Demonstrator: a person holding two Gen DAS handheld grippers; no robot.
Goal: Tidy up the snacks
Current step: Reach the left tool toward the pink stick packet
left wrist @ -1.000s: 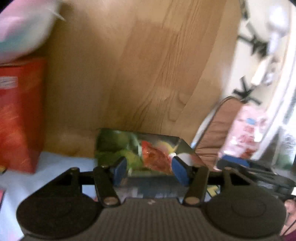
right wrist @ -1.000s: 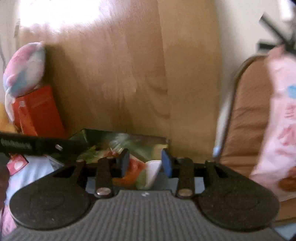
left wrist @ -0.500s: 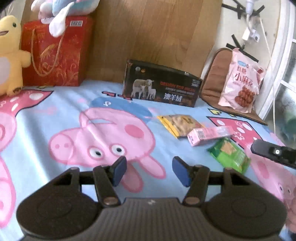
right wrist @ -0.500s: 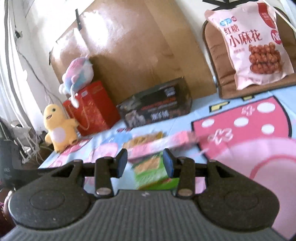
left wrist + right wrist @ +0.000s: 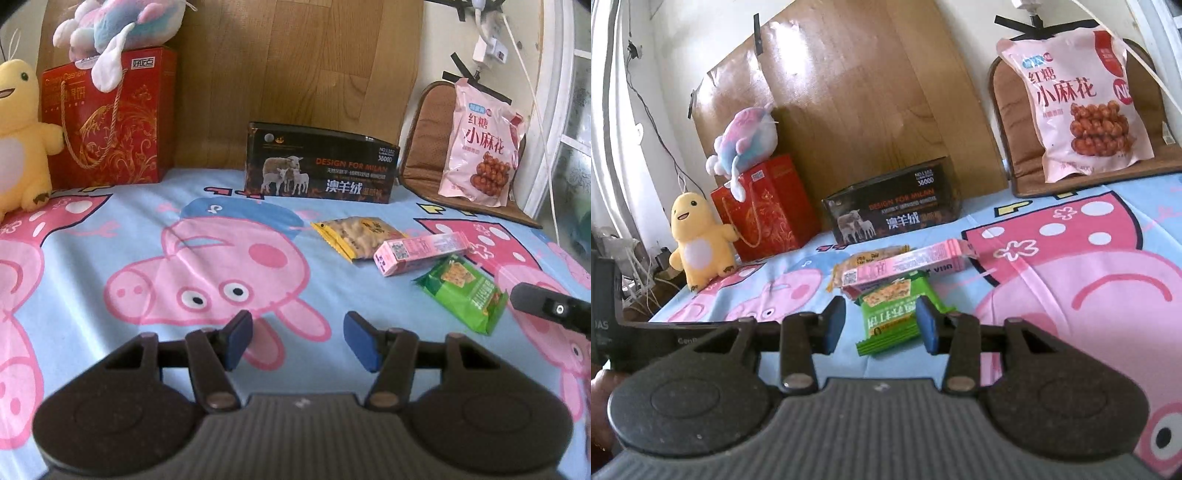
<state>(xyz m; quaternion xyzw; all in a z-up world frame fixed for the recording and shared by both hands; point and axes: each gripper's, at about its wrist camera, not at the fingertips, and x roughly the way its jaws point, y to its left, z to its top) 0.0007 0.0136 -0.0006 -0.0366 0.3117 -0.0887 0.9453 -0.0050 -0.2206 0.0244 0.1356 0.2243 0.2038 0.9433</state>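
Three small snacks lie together on the cartoon-pig cloth: a yellow biscuit packet (image 5: 360, 236), a pink box (image 5: 421, 253) and a green cracker packet (image 5: 463, 291). They show in the right wrist view too: yellow packet (image 5: 866, 258), pink box (image 5: 908, 266), green packet (image 5: 890, 314). My left gripper (image 5: 297, 341) is open and empty, above the cloth to the left of the snacks. My right gripper (image 5: 881, 325) is open, its blue pads on either side of the green packet's near end, not closed on it. A big pink snack bag (image 5: 480, 147) leans at the back right.
A black open-topped box (image 5: 321, 166) stands at the back against a wooden board. A red gift bag (image 5: 110, 122) with a plush toy (image 5: 118, 26) on top and a yellow plush (image 5: 18, 136) stand at the back left. A brown cushion (image 5: 1012, 110) holds up the pink bag.
Both grippers pulled back from the black box's open top to a wider view over the cloth. Since half a second ago the right gripper has come down around the green packet.
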